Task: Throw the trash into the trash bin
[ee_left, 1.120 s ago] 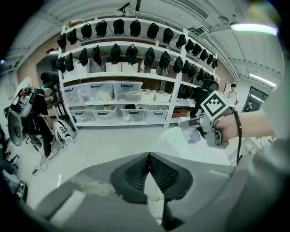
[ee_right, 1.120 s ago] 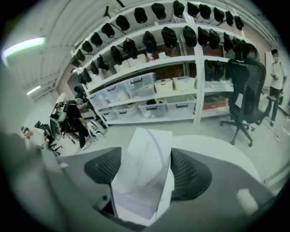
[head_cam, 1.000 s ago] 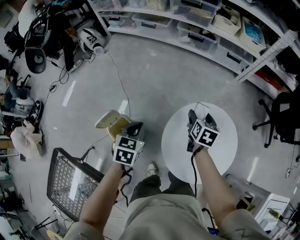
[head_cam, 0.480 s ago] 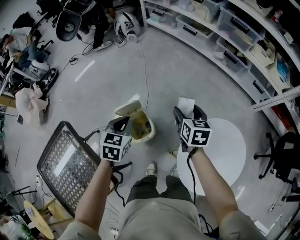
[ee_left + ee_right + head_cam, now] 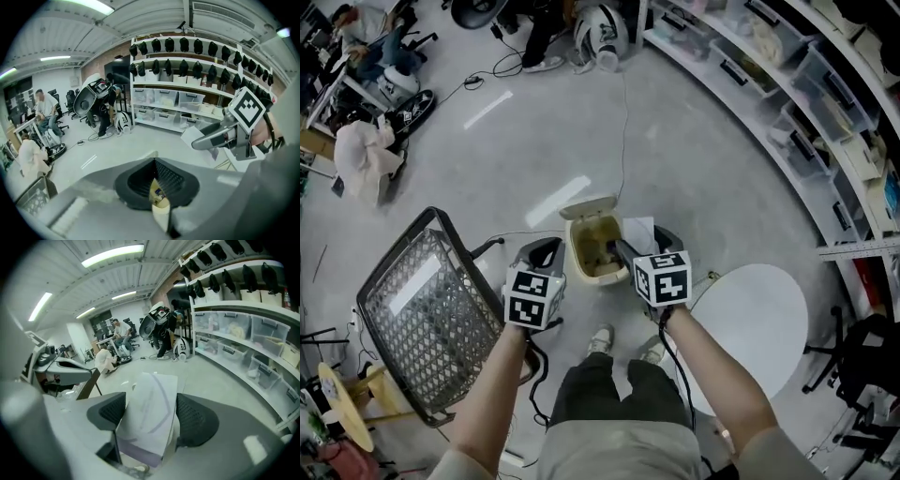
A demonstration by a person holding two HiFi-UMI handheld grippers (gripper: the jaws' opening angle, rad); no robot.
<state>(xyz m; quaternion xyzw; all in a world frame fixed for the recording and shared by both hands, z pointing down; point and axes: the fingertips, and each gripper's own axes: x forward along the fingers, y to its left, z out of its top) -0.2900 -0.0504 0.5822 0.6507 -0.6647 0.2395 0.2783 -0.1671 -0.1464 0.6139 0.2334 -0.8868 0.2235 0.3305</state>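
Paper trash (image 5: 639, 228) clamped in right gripper (image 5: 639, 240) over trash bin (image 5: 575, 253)'s right rim, left gripper (image 5: 539, 251) pinched together just left, mesh chair (image 5: 422, 314) crowding left, open floor (image 5: 694, 159) beyond, grippers closer to bin than before

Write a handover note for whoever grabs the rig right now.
Left gripper: jaws together, nothing held, parked left of the bin.
Right gripper: jaws shut on the paper, at the bin's right rim.
Bin: on the floor, lid open, some trash already inside.
Done: paper is at the bin.
Left: probably nudge it over the opening, then open the right jaws to drop it.
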